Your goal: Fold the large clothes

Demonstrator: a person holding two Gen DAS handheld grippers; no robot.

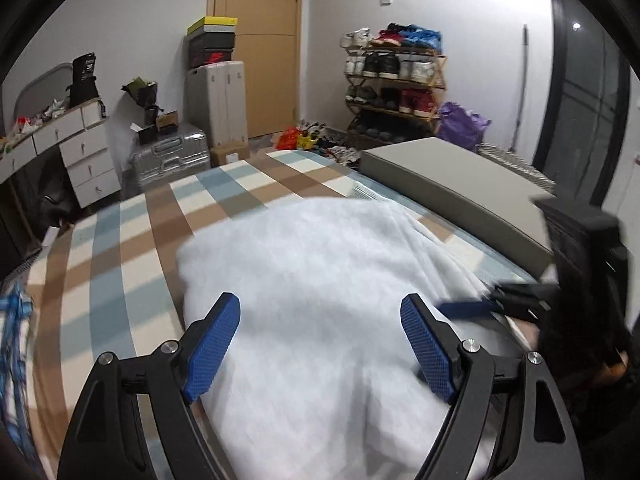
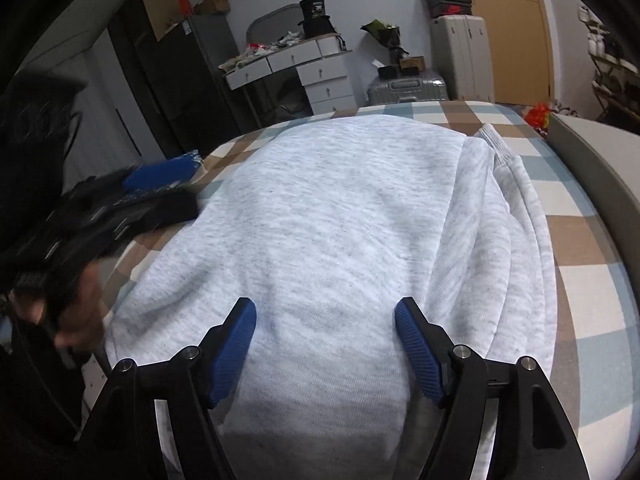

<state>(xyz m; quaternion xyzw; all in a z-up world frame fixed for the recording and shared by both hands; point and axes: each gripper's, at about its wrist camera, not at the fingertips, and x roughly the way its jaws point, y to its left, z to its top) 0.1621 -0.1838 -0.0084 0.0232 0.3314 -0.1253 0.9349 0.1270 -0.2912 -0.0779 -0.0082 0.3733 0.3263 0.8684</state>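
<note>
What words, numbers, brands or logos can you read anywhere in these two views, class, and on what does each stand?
"36": white print on the black bag on the dresser; the small lines under it are too blurred to read.
Red swoosh-like logo, no letters: on the dark shoebox above the pale suitcase.
Sticker on the cardboard box on the floor: too small to read.
The grey sweatshirt shows no print.
</note>
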